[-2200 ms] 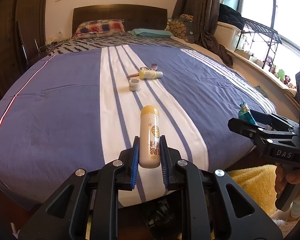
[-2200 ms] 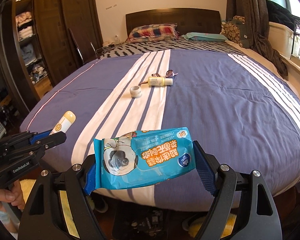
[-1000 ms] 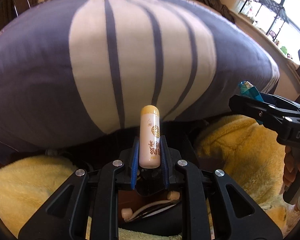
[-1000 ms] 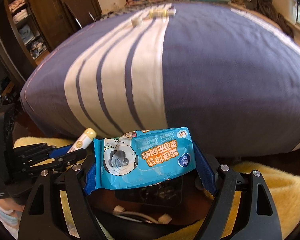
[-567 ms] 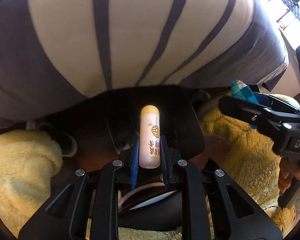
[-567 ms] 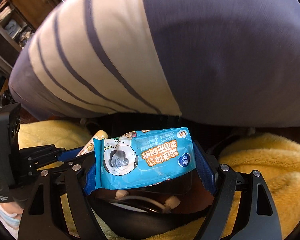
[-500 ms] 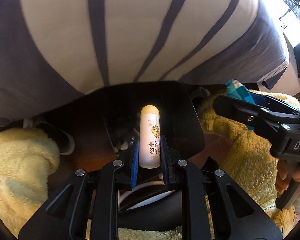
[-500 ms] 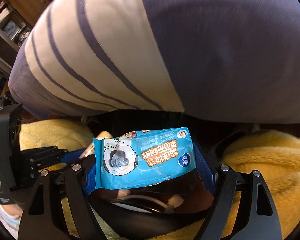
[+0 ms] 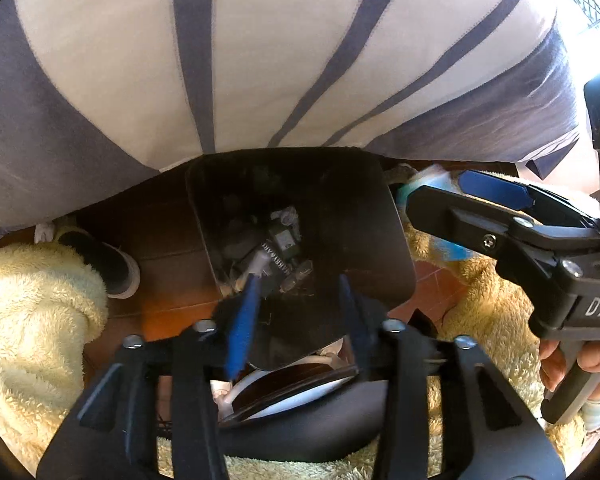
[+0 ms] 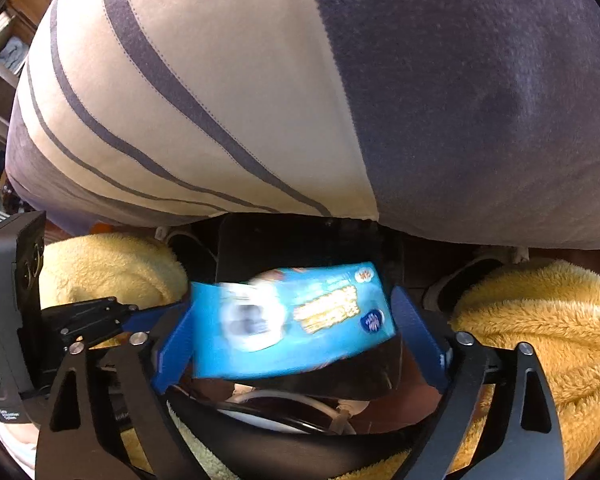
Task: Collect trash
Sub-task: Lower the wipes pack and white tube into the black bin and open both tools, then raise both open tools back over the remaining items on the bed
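Both tools hang over the black bin (image 9: 364, 216) by the bed (image 9: 260, 60). Left tool (image 9: 296, 312) has just opened, nothing between its blue pads. Right tool (image 10: 296, 332) has just widened too; the blurred blue packet (image 10: 292, 320) sits loose between its pads, over the bin's mouth.
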`<state>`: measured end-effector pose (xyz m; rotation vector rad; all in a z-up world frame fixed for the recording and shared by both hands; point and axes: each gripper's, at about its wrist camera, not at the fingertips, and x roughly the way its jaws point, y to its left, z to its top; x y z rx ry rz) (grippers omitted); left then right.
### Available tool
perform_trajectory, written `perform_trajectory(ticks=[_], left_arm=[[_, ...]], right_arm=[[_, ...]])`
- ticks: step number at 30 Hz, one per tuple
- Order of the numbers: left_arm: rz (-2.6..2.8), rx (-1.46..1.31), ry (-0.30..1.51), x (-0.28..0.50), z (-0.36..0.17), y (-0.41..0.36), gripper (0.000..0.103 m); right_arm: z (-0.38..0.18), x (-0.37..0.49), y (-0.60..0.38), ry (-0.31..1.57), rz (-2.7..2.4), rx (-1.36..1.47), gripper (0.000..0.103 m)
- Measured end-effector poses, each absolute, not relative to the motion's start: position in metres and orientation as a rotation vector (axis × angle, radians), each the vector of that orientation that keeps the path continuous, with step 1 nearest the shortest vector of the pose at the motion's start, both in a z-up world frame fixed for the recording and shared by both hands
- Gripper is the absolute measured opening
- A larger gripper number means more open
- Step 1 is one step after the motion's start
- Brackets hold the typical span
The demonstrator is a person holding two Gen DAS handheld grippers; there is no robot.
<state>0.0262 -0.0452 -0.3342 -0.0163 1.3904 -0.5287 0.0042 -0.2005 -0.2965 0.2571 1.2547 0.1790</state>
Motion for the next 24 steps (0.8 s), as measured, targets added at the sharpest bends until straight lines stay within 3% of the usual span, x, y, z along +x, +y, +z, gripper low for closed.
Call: perform_trajectory(ticks=[6, 13, 24], left_arm=[[-0.504, -0.006, 1.36, 0.024, -0.321, -0.043, 0.058], [-0.47, 0.029, 1.261, 0.019, -0.285, -0.037, 0.088], [-0.44, 0.039, 1.027, 0.01, -0.195, -0.018, 0.095]], right_arm=[[-0.284, 0.001, -0.207, 1.22, 0.15, 0.251, 0.098], [-0.26, -0.008, -0.224, 1.156, 0.081, 0.216, 0.099], [-0.185, -0.026, -0.248, 0.967, 0.055, 0.233, 0.099]])
